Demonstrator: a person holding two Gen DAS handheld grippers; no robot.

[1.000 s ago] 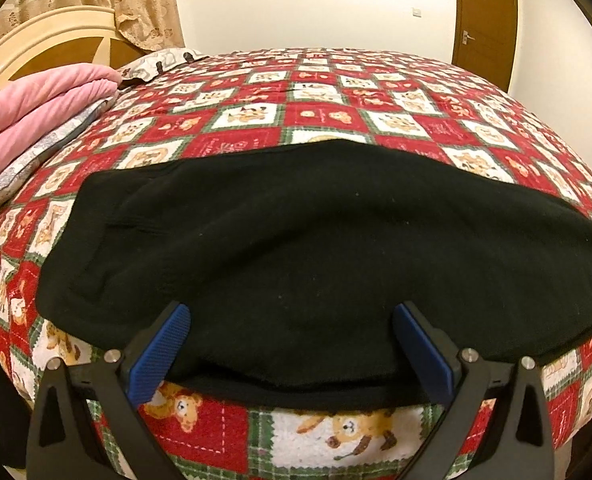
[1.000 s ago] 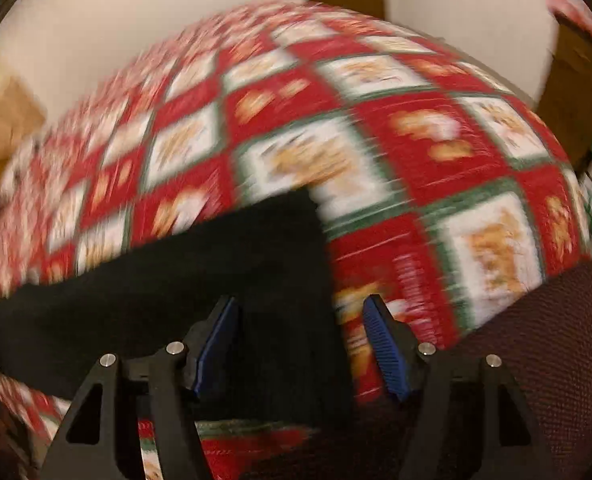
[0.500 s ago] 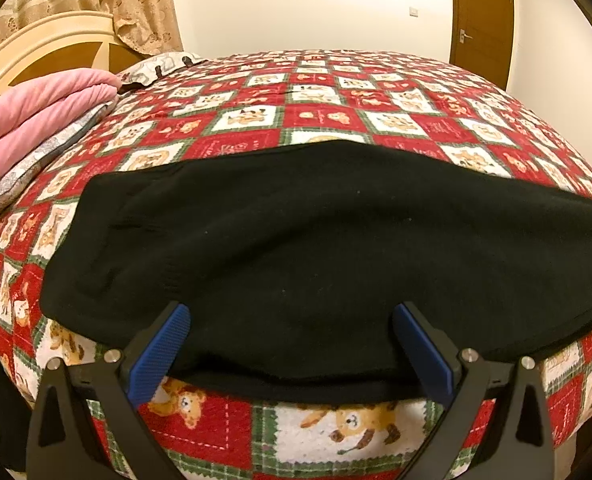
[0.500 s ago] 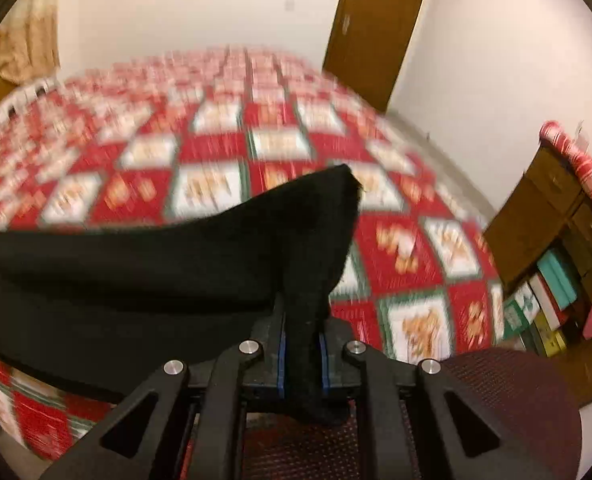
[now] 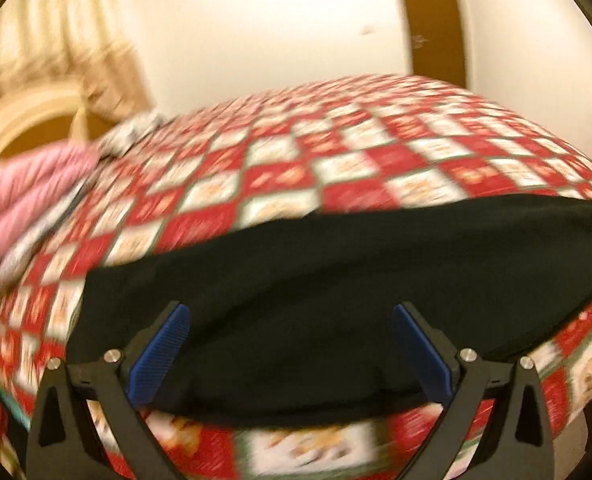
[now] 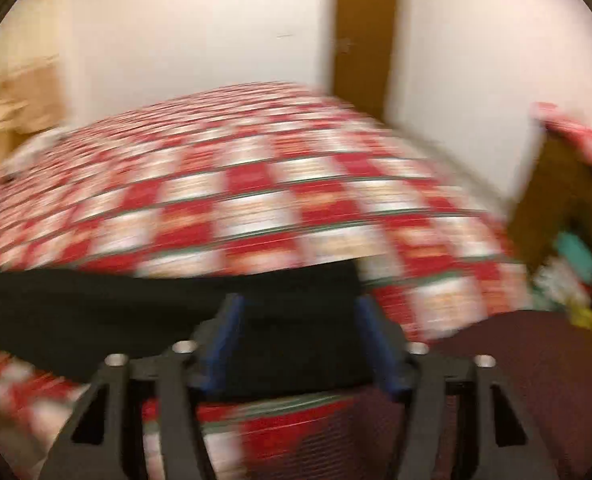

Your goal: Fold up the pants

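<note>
Black pants lie in a long strip across the near edge of a bed with a red and white bear-print quilt. My left gripper is open, its blue pads spread wide above the pants' near hem and touching nothing. In the right wrist view the pants run off to the left, and their right end lies between the blue pads of my right gripper. Those jaws are opening and stand apart from the cloth. Both views are blurred by motion.
A pink blanket and a cream headboard sit at the bed's left. A brown door stands in the far wall. A wooden shelf unit with small items is at the right, and a dark red mesh chair seat lies near my right gripper.
Half a second ago my right gripper was shut on the lifted pants end; now its jaws have parted and the end lies low. Both views have swung upward; the left gripper stays open.
</note>
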